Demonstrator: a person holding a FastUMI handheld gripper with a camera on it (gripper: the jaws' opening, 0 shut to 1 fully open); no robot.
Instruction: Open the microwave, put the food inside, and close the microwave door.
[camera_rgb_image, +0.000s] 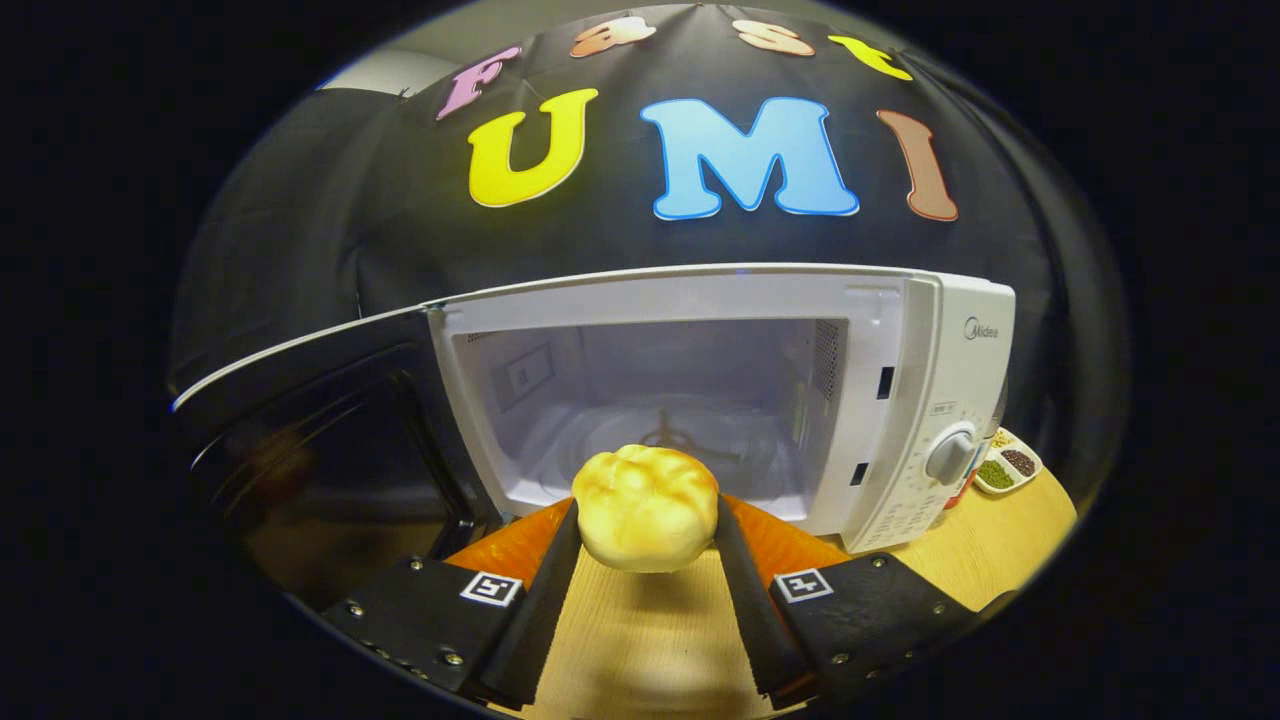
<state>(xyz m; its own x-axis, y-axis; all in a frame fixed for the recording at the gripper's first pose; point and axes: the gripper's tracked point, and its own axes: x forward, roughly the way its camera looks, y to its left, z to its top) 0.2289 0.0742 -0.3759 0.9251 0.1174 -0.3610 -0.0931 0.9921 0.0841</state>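
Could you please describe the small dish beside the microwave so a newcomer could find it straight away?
Start at the white microwave, its door swung open, ahead of the gripper shut on a pale yellow bun. Past its round grey dial, on the wooden table, sits a small white divided dish. It alone holds green and dark fillings.

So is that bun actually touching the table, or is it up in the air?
Apart. In the gripper view the bun hangs pinched between the jaws of the gripper, with its shadow lying on the bare wooden table below it.
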